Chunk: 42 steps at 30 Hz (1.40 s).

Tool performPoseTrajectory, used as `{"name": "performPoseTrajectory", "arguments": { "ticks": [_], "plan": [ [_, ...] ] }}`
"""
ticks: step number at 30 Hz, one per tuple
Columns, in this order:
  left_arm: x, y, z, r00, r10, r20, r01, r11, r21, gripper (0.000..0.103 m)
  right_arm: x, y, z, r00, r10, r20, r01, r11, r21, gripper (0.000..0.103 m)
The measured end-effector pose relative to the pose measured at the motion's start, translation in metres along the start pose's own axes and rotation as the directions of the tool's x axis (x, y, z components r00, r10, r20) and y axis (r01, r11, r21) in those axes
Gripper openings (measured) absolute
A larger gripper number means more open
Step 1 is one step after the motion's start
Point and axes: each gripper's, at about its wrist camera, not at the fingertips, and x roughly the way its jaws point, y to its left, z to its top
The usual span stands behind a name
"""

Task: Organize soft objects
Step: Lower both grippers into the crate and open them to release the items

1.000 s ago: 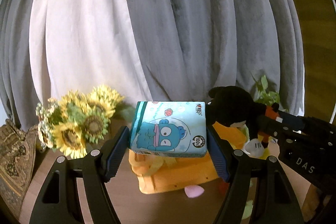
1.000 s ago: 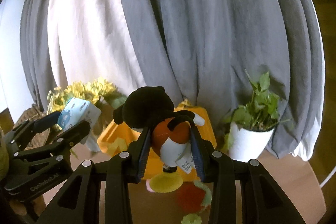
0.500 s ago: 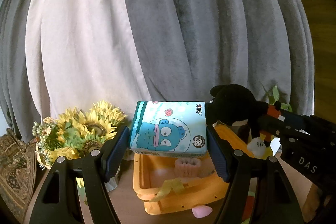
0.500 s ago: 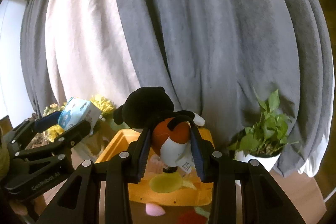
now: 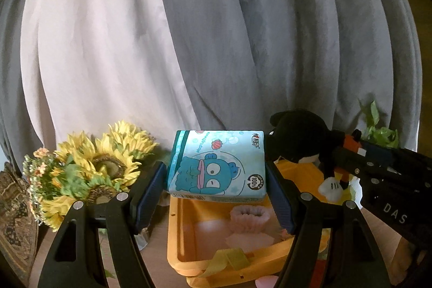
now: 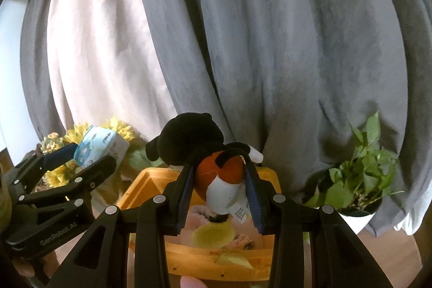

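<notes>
My left gripper (image 5: pixel 216 180) is shut on a blue tissue pack (image 5: pixel 216 166) with a cartoon face, held over the near left part of an orange bin (image 5: pixel 178 239). A pink scrunchie (image 5: pixel 249 213) and pale soft items lie inside the bin. My right gripper (image 6: pixel 220 186) is shut on a black, red and white plush toy (image 6: pixel 216 174), its yellow foot hanging over the orange bin (image 6: pixel 135 188). In the left wrist view the plush toy (image 5: pixel 299 136) and right gripper (image 5: pixel 334 165) sit at the right. The left gripper (image 6: pixel 81 158) with the tissue pack (image 6: pixel 100 145) shows at the left of the right wrist view.
A bunch of sunflowers (image 5: pixel 94 166) stands left of the bin. A potted green plant (image 6: pixel 361 180) in a white pot stands right of it. Grey and pale curtains (image 5: pixel 216 45) hang close behind. A patterned cloth (image 5: pixel 13 220) lies at far left. The bin sits on a wooden table (image 6: pixel 391 255).
Both grippers have moved forward toward the curtain with their loads. The orange bin now lies under them with its inside showing; the sunflowers and plant sit lower and nearer.
</notes>
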Motion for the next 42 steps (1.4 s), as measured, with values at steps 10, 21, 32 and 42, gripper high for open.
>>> {"name": "performPoseTrajectory", "arguments": {
  "ticks": [10, 21, 32, 42],
  "plan": [
    [0.05, -0.001, -0.02, 0.995, -0.011, -0.102, 0.009, 1.0, -0.013, 0.072, 0.05, -0.008, -0.011, 0.996, 0.006, -0.091, -0.006, 1.0, -0.002, 0.039],
    [0.1, -0.009, -0.047, 0.974, -0.031, -0.226, 0.032, 0.999, 0.001, 0.073, 0.096, -0.018, -0.038, 0.978, 0.007, -0.208, -0.007, 1.0, 0.004, 0.039],
    [0.101, -0.012, -0.052, 0.976, -0.009, -0.217, 0.016, 0.999, 0.03, 0.081, 0.112, -0.026, -0.046, 0.97, 0.005, -0.242, -0.003, 1.0, 0.009, 0.061],
    [0.061, -0.013, -0.039, 0.988, -0.011, -0.155, 0.013, 1.0, 0.015, 0.083, 0.082, -0.028, -0.038, 0.977, -0.041, -0.208, 0.043, 0.999, 0.004, 0.061]
  ]
}}
